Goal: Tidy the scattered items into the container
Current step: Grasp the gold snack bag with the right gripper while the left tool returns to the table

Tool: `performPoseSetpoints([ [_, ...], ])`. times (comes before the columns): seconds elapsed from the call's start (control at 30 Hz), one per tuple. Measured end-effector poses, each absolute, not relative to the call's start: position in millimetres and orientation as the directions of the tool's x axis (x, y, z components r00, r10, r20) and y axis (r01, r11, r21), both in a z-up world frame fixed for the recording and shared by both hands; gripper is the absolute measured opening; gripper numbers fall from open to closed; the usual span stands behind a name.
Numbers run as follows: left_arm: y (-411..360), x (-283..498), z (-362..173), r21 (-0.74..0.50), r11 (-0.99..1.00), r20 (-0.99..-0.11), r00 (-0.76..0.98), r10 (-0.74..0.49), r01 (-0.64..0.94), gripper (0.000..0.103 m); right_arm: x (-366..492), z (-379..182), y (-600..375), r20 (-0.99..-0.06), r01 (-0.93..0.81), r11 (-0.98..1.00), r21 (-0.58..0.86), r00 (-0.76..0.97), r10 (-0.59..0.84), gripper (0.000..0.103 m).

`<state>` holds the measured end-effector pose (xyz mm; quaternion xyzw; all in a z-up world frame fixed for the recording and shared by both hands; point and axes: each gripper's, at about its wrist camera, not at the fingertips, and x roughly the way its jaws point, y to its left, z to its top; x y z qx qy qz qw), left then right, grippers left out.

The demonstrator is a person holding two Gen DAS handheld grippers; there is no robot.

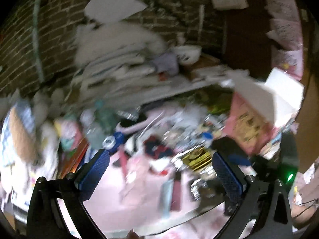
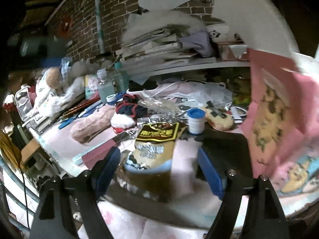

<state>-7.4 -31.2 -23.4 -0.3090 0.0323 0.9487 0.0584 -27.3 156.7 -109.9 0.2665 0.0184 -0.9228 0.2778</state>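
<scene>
1. The left gripper (image 1: 160, 164) hangs over the cluttered surface (image 1: 111, 203) with its blue fingers (image 1: 95, 171) spread wide and nothing between them.
2. That view is badly smeared; between the fingers lie a gold-and-black packet (image 1: 196, 159) near the right finger and a dark red-and-navy cloth (image 1: 157, 149) just beyond the tips.
3. Past the left fingertip sits a blue-and-white tape roll (image 1: 112, 140), with a clear bottle (image 1: 95, 127) behind it.
4. The right gripper (image 2: 159, 159) also has its fingers (image 2: 209, 171) apart; a snack packet (image 2: 155, 139) lies between them, reaching out past the tips. Whether either pad touches it, I cannot tell.
5. A pale pink blurred thing (image 2: 183, 159) lies over the packet's right side, close to the right finger.
6. Just past the right fingertip stands a white roll with a blue top (image 2: 196, 122); beside it, further right, lies a beige game controller (image 2: 219, 116).
7. Ahead and left of the fingers are the red-trimmed navy cloth (image 2: 130, 107), a pink plush piece (image 2: 91, 125) and two bottles (image 2: 103, 88).
8. A pink box (image 2: 279, 107) with a raised white flap stands right of the right finger, at the surface's edge; its inside is not visible.
9. A stack of books (image 2: 159, 49) rests on a shelf against the brick wall (image 2: 83, 20) beyond.
</scene>
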Motion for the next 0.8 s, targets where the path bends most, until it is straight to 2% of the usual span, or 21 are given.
performPoseSetpoints([
  [0.23, -59, -7, -57, -0.051, -0.994, -0.63, -0.769, 0.104, -0.093, 0.103, -47, -120, 130, -0.536, 0.506, -0.859, 0.078, -0.705, -0.465, 0.078],
  [0.33, -61, -9, -69, -0.035, -0.996, -0.661, -0.746, 0.087, -0.085, 0.103, -50, -125, 128, -0.544, 0.496, -0.865, 0.07, -0.708, -0.45, 0.077],
  [0.4, -61, -11, -76, -0.007, -0.998, -0.673, -0.738, 0.056, -0.07, 0.103, -50, -126, 125, -0.543, 0.494, -0.867, 0.061, -0.713, -0.444, 0.073],
  [0.47, -63, -13, -79, -0.009, -0.998, -0.673, -0.738, 0.056, -0.068, 0.103, -48, -128, 121, -0.549, 0.504, -0.862, 0.052, -0.707, -0.446, 0.061],
  [0.63, -67, -13, -82, -0.038, -0.997, -0.675, -0.734, 0.075, -0.067, 0.103, -46, -128, 119, -0.54, 0.497, -0.867, 0.044, -0.718, -0.439, 0.056],
  [0.77, -65, -14, -81, -0.025, -0.998, -0.675, -0.735, 0.063, -0.063, 0.103, -45, -126, 120, -0.544, 0.491, -0.871, 0.008, -0.729, -0.416, 0.039],
  [0.8, -65, -13, -81, -0.026, -0.998, -0.674, -0.735, 0.065, -0.064, 0.103, -46, -125, 119, -0.55, 0.491, -0.871, 0.008, -0.725, -0.414, 0.039],
])
